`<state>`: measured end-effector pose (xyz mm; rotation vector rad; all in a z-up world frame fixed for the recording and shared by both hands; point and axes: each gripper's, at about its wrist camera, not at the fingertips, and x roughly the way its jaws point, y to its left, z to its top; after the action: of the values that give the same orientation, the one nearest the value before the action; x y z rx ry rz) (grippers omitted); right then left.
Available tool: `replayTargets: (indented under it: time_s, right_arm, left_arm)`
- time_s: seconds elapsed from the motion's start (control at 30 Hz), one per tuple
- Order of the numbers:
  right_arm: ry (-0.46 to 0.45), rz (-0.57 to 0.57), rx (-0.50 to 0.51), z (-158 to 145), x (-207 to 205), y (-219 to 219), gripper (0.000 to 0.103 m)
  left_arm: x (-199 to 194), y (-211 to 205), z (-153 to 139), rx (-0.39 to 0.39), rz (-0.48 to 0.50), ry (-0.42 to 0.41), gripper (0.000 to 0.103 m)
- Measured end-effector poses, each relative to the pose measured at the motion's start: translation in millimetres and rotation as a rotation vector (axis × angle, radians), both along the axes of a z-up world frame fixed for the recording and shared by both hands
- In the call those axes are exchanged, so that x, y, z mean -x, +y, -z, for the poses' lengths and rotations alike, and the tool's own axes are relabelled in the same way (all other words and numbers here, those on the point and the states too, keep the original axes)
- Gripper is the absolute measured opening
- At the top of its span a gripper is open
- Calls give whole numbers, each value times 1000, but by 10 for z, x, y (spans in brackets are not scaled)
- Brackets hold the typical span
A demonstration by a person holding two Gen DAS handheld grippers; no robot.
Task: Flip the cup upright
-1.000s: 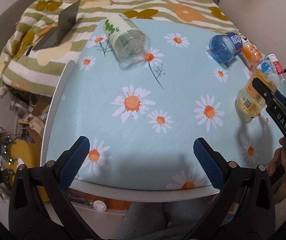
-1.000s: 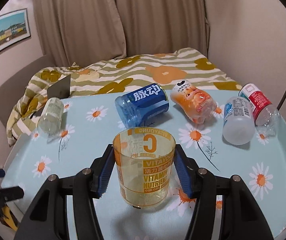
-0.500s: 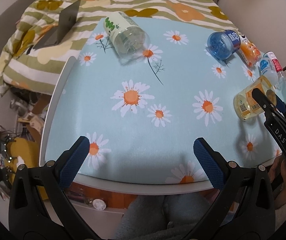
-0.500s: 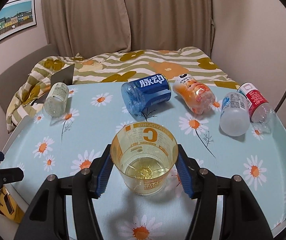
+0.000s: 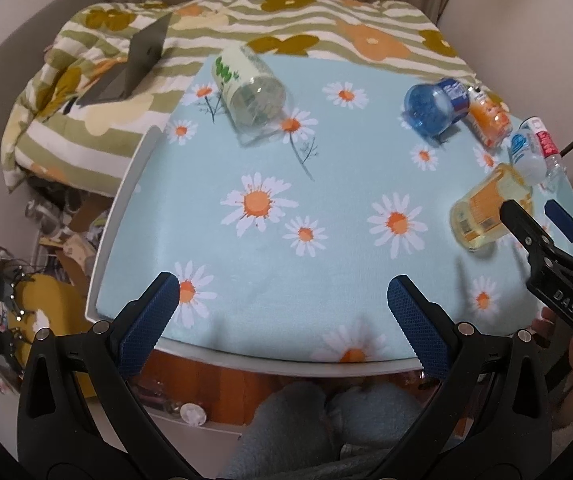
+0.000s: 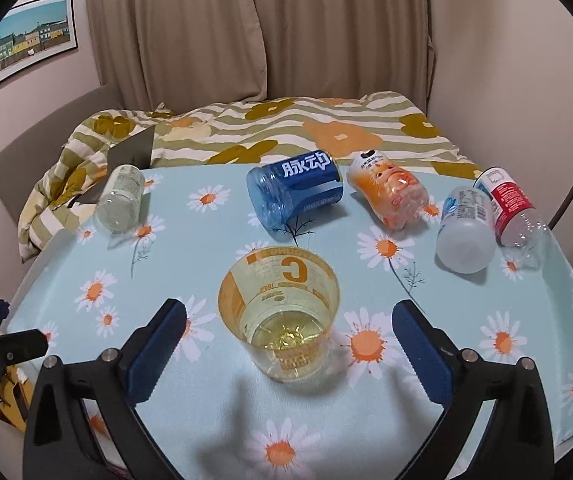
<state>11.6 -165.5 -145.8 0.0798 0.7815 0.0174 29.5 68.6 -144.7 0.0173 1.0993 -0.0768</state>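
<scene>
Right wrist view: cup (image 6: 282, 320) upright on desk (image 6: 486, 380), mouth up.
My right fingers (image 6: 290, 352): spread, clear of cup.
My left fingers (image 5: 282, 316): spread, empty.
Progress: flip looks done; only withdrawal left.

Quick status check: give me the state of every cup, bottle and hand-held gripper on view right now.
yellow cup: upright, mouth up, standing free on the table.
right hand-held gripper: open, fingers either side of the cup, apart from it.
left hand-held gripper: open, empty, over the table's near edge.
blue bottle: on its side.
orange bottle: on its side.
white bottle: on its side.
red-label bottle: on its side.
green-label bottle: on its side.
</scene>
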Motion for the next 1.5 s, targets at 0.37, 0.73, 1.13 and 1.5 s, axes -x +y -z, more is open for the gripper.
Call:
replayTargets:
  time_s: [0.37, 0.73, 1.13, 1.5]
  right_arm:
    - [59, 52, 27, -991, 490, -507, 103]
    - [79, 112, 64, -1332, 823, -842, 103]
    - [71, 127, 61, -1339, 881, -888, 103]
    - [54, 133, 66, -1389, 912, -887, 103]
  left_arm:
    - [368, -339, -877, 2, 21, -154, 103]
    - [633, -637, -1197, -15, 40, -263, 103]
    - [716, -740, -1296, -36, 51, -300, 103]
    - [729, -758, -1359, -39, 60, -320, 103]
